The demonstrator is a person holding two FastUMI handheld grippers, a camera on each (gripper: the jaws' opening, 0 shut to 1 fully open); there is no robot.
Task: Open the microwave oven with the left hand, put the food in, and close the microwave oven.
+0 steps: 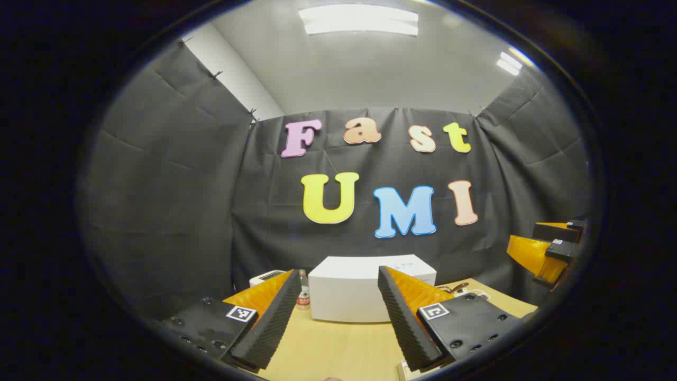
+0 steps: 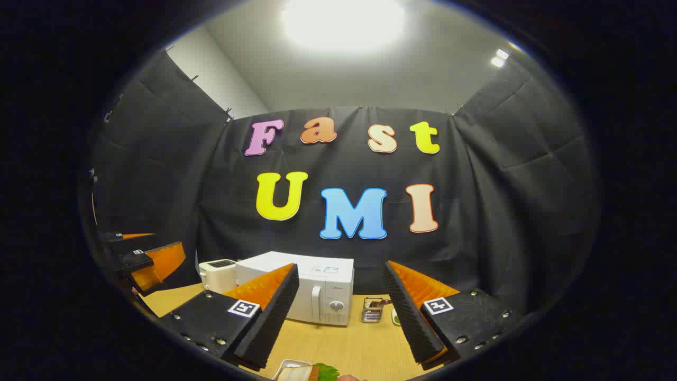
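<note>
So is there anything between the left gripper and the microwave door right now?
Nothing visible. In the left gripper view the open left gripper faces the microwave across bare table. A small bottle stands just left of the microwave, off the path. The door is closed in the right gripper view.

White toaster (image 2: 218, 274), bottle (image 1: 302, 293), possibly metal cup (image 2: 373, 310) on table (image 2: 349, 344).

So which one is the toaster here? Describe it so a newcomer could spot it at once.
Start at the white microwave oven at the back of the wooden table. The toaster stands just to its left in the right gripper view, near the cloth wall. It is the small cream box with dark slots on top, far lower than the microwave.
</note>
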